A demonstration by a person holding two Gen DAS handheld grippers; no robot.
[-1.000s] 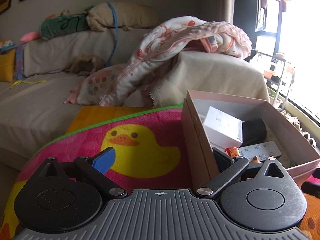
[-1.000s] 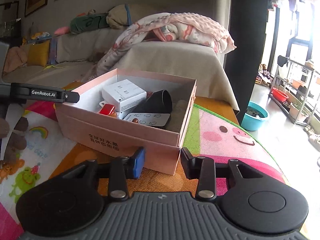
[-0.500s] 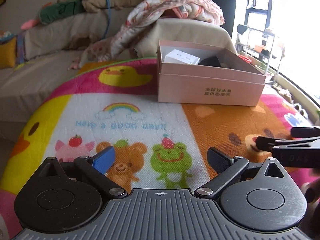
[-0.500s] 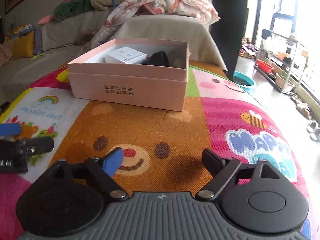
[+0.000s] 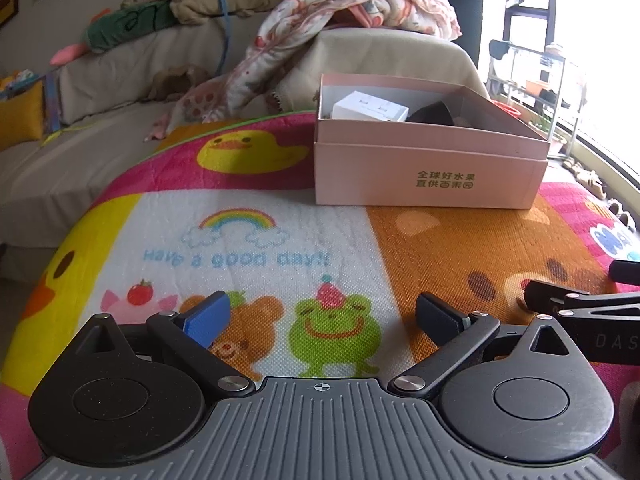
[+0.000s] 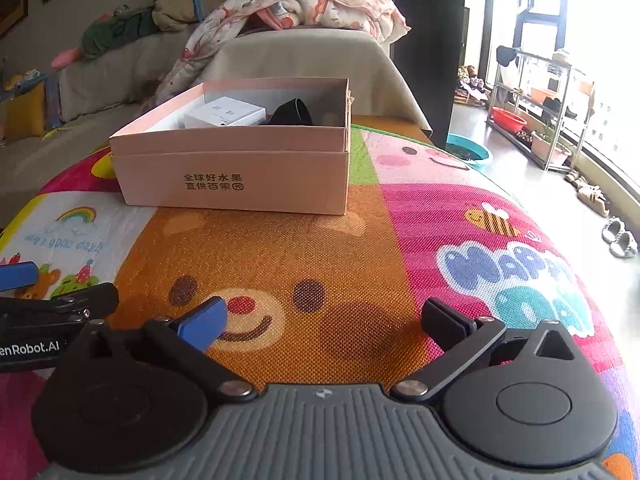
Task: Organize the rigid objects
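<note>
The right claw (image 6: 322, 322) has just been opening and now stands spread with nothing between its pads; the left claw (image 5: 322, 318) is spread and empty too. Both hover over the cartoon play mat (image 6: 400, 240). The pink box (image 6: 236, 172) lies straight ahead, long side facing them, holding a white carton (image 6: 224, 114) and a black item (image 6: 294, 112). Neither claw looks clearly nearer.

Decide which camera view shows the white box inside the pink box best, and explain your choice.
The left wrist view: the white box shows its top and one side above the pink box's front wall. In the right wrist view the white box sits lower behind that wall, so mostly its top shows.
</note>
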